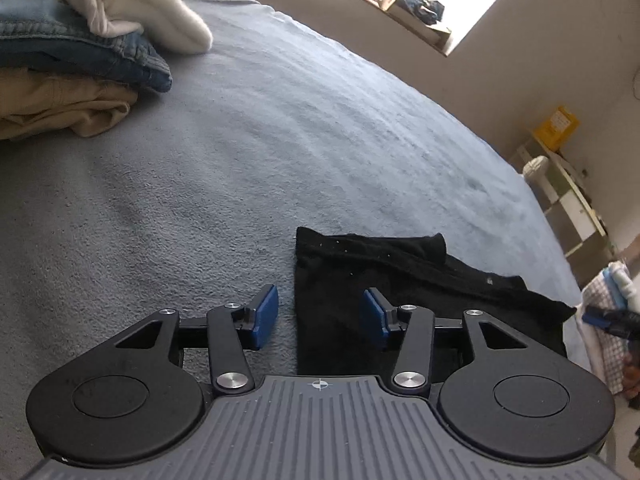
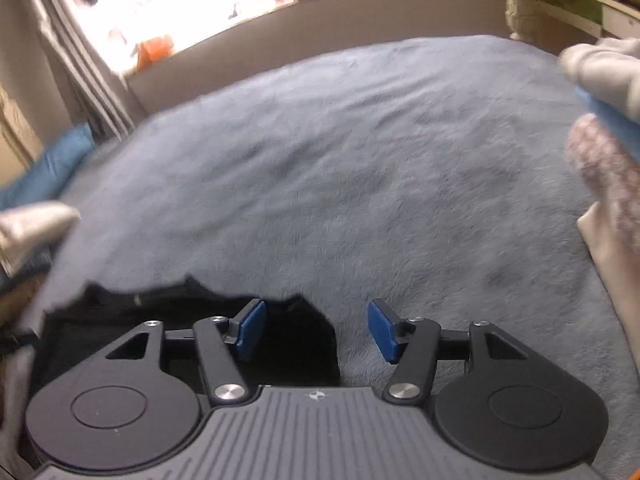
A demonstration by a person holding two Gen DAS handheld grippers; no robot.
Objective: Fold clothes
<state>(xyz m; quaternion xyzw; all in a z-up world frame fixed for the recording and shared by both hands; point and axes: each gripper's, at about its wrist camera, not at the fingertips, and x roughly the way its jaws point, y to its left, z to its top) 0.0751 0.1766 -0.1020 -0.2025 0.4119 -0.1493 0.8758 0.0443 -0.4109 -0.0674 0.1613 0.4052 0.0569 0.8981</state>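
A black garment lies flat and partly folded on the grey-blue bed cover. My left gripper is open just above its left edge, one blue pad over the cover and the other over the cloth. In the right wrist view the same black garment lies at the lower left. My right gripper is open over its right edge, with nothing between the fingers. This view is blurred by motion.
A pile of folded clothes sits at the far left: white top, denim, tan piece. More clothes lie at the right edge. A window sill and shelves stand beyond the bed.
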